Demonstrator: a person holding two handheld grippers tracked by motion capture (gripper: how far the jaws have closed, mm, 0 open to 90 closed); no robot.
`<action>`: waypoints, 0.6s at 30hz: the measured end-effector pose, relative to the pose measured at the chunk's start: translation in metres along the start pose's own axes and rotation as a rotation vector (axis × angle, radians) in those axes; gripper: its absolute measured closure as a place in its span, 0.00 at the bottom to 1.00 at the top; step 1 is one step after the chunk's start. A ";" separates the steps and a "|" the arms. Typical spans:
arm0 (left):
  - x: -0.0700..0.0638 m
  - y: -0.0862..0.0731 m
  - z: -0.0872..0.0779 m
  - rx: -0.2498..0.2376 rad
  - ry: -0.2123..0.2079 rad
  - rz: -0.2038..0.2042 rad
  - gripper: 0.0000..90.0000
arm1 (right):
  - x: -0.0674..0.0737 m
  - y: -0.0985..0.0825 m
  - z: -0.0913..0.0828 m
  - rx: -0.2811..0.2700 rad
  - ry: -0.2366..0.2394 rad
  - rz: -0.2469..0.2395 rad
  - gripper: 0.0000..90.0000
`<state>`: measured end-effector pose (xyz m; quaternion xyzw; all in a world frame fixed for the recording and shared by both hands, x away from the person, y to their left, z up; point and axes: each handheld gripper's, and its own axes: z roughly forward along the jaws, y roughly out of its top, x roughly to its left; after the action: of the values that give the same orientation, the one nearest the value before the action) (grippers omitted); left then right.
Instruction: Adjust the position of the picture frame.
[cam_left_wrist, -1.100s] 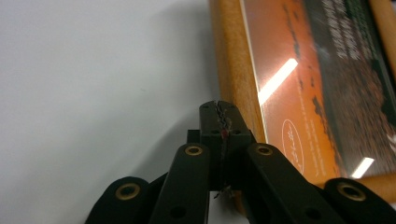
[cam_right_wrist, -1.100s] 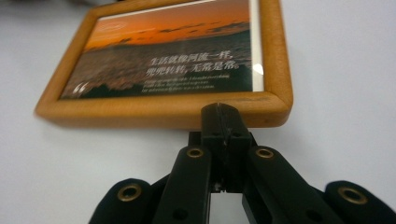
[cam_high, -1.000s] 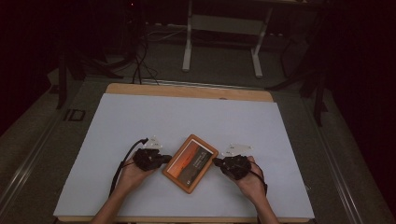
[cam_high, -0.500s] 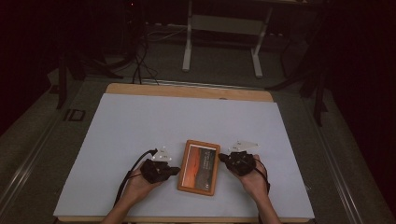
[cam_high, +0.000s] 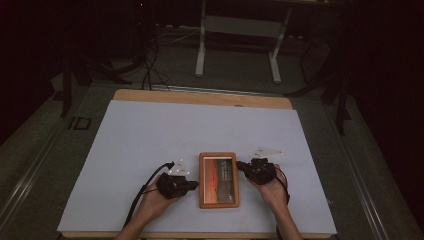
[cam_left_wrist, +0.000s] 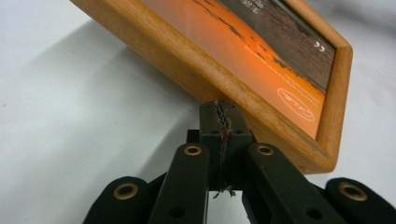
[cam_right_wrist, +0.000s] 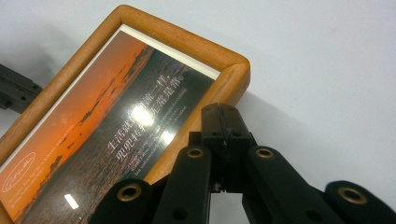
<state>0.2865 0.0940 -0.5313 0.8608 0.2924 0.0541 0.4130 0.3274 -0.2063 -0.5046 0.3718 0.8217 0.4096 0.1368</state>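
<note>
While both press inward, picture frame (cam_high: 219, 180) lies between left gripper (cam_high: 196, 185) and right gripper (cam_high: 239, 164).

A pale sheet (cam_high: 150, 145) covers the wooden table (cam_high: 200, 96); a metal stand (cam_high: 240, 45) and cables (cam_high: 150, 65) lie beyond.

One wooden picture frame (cam_high: 219, 180) and two tools lie on one table (cam_high: 150, 130).
</note>
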 end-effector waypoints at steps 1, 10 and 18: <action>0.001 0.000 0.000 -0.005 0.002 -0.003 0.96 | 0.000 0.000 0.000 0.000 0.001 0.003 1.00; 0.005 0.000 -0.013 -0.089 0.047 -0.042 0.84 | 0.003 -0.004 -0.007 -0.010 0.017 0.011 0.92; 0.007 0.001 -0.022 -0.174 0.090 -0.072 0.68 | 0.004 -0.003 -0.012 -0.044 0.022 -0.002 0.84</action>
<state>0.2858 0.1123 -0.5177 0.8073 0.3355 0.1029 0.4744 0.3163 -0.2112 -0.4985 0.3635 0.8144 0.4313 0.1363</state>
